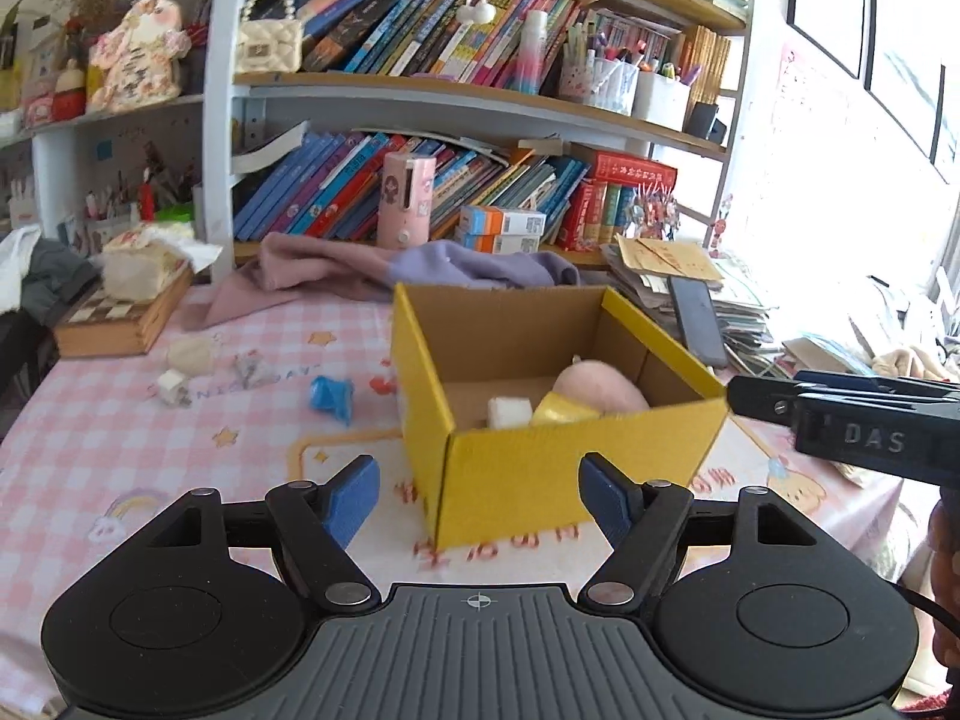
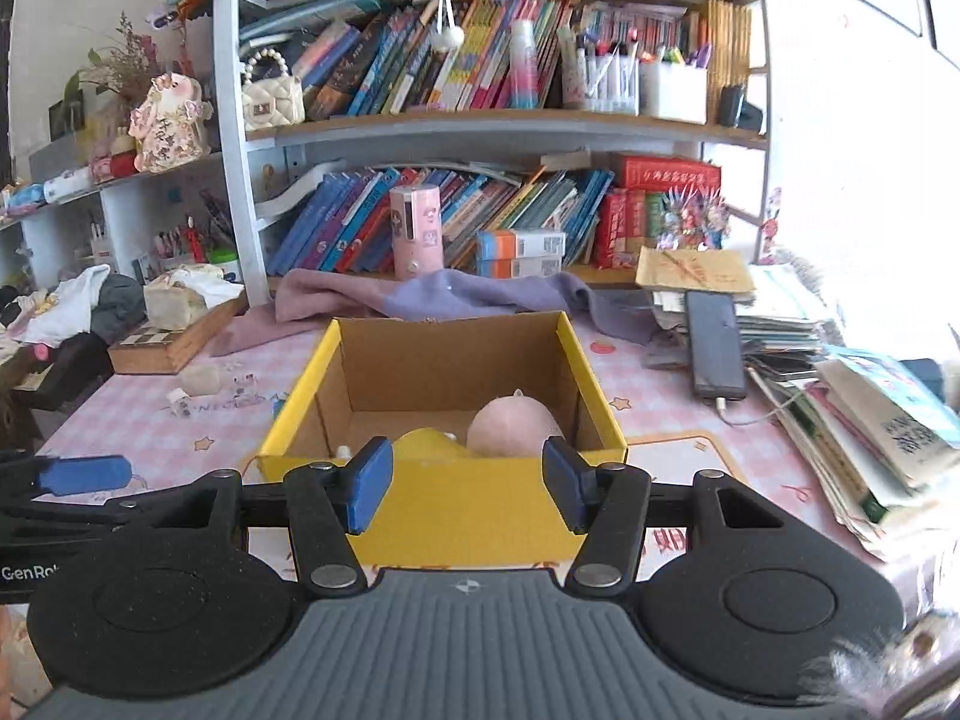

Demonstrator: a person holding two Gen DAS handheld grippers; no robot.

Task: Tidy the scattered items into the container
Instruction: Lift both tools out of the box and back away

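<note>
From my left wrist view, my left jaws [image 1: 480,495] stand well apart with nothing between the blue pads, pointing down over the pink checked table [image 1: 90,438] at the near corner of the yellow box [image 1: 576,468]. The box is open on top and holds three things I can count: a pink round soft toy [image 1: 600,387], a white cube [image 1: 509,411] and a yellow piece [image 1: 564,411]. The loose things not yet in lie to the left of the box and beyond my left pad: one blue item [image 1: 333,396], nearest; one small red bit [image 1: 384,385] right against the box wall; then, farther off, a beige lump [image 1: 191,355], a small white block [image 1: 171,387] and a clear wrapped bit [image 1: 255,369], so five in all. The blue item looks to lie with its long side running roughly across my line of reach, though it is too blurred to be sure. My other tool [image 1: 852,420] juts in from the right, beside the far corner of the box. From my right wrist view, my right jaws [image 2: 467,489] are half open and empty, aimed straight over the box's near wall; the pink toy and yellow piece sit just past them. The scattered bits lie well off to the left there, so I judge my left hand the nearer one for the next pick.
</note>
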